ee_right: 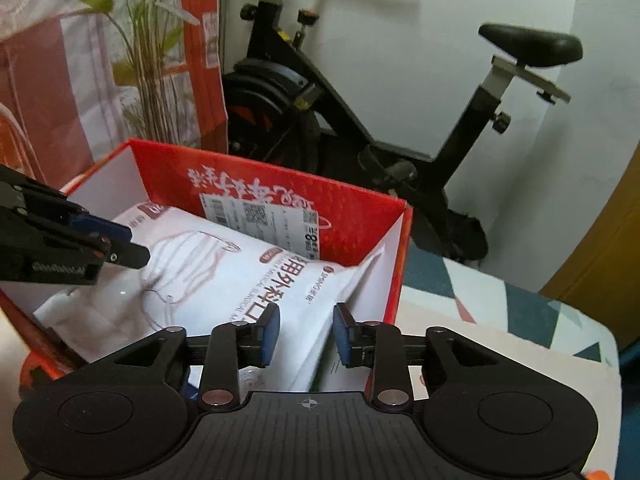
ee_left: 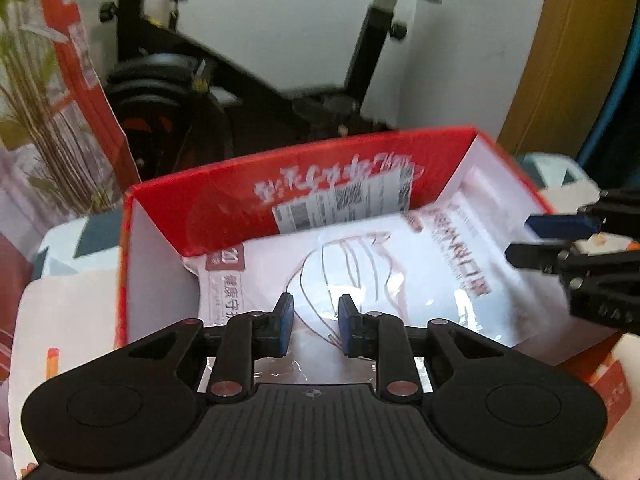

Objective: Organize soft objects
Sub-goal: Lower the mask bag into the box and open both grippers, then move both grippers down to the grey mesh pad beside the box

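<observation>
A white plastic pack of face masks (ee_left: 400,264) lies tilted inside an open red cardboard box (ee_left: 224,200). My left gripper (ee_left: 316,320) hovers over the pack's near end, jaws a little apart and open, with only the pack's surface showing in the gap. From the right, my right gripper (ee_left: 524,240) reaches over the box's corner. In the right wrist view the pack (ee_right: 224,276) leans against the box wall (ee_right: 360,220), and its near corner runs between the jaws of my right gripper (ee_right: 306,332). The pads stand off it. My left gripper (ee_right: 132,244) enters from the left.
The box stands on a table with a patterned cloth (ee_right: 520,320). Behind it is a black exercise bike (ee_right: 340,100) against a white wall. A leafy plant (ee_right: 140,40) and red-and-white bags (ee_right: 48,100) stand at the left. A wooden panel (ee_left: 560,60) is at the right.
</observation>
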`<act>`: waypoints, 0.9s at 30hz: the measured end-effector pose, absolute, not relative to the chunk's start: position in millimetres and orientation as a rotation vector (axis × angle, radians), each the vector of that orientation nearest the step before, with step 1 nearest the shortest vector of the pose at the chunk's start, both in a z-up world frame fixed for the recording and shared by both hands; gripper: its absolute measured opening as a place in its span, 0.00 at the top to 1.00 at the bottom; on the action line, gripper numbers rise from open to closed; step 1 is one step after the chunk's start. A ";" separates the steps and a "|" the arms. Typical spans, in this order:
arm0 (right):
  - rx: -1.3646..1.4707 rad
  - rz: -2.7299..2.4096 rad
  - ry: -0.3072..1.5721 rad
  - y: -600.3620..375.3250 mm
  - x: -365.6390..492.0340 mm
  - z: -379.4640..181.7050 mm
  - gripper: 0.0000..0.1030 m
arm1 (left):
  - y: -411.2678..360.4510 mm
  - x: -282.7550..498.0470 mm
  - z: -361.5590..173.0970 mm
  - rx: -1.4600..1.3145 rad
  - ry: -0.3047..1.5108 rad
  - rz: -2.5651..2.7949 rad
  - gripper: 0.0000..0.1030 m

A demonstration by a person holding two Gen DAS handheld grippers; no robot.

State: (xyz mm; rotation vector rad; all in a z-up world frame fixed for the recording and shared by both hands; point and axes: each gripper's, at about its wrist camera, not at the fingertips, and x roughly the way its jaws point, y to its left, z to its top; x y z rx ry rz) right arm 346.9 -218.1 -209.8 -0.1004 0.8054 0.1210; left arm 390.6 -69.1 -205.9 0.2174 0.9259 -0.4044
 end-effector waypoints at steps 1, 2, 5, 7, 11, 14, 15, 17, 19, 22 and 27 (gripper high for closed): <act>-0.094 0.123 0.793 -217.8 341.4 -205.3 0.65 | -67.1 383.0 -198.4 0.216 0.896 -0.396 0.49; -0.081 0.126 0.778 -217.8 335.8 -201.0 0.56 | -67.2 374.8 -191.3 0.224 0.860 -0.388 0.38; -0.059 0.124 0.743 -217.1 318.4 -190.2 0.43 | -62.1 344.7 -169.8 0.235 0.739 -0.392 0.28; -0.063 0.115 0.727 -215.0 307.5 -184.4 0.34 | -58.1 327.7 -160.8 0.227 0.689 -0.394 0.17; -0.067 0.103 0.685 -213.0 283.8 -174.7 0.13 | -48.5 296.6 -152.9 0.201 0.616 -0.404 0.03; -0.049 0.098 0.657 -213.1 267.0 -169.1 0.03 | -39.3 274.5 -146.7 0.195 0.548 -0.377 0.00; -0.045 0.087 0.647 -212.7 261.4 -168.0 0.01 | -36.3 267.5 -145.0 0.193 0.532 -0.367 0.00; -0.024 0.080 0.632 -212.7 250.2 -167.0 0.00 | -29.5 256.1 -143.0 0.178 0.512 -0.357 0.00; 0.004 0.077 0.623 -212.5 239.9 -167.7 0.00 | -22.3 246.2 -142.5 0.161 0.504 -0.347 0.00; 0.029 0.067 0.601 -214.0 224.6 -170.4 0.00 | -10.3 232.2 -144.7 0.128 0.508 -0.334 0.00; 0.047 0.048 0.546 -219.4 199.0 -176.5 0.00 | 11.8 213.6 -159.5 0.053 0.531 -0.301 0.00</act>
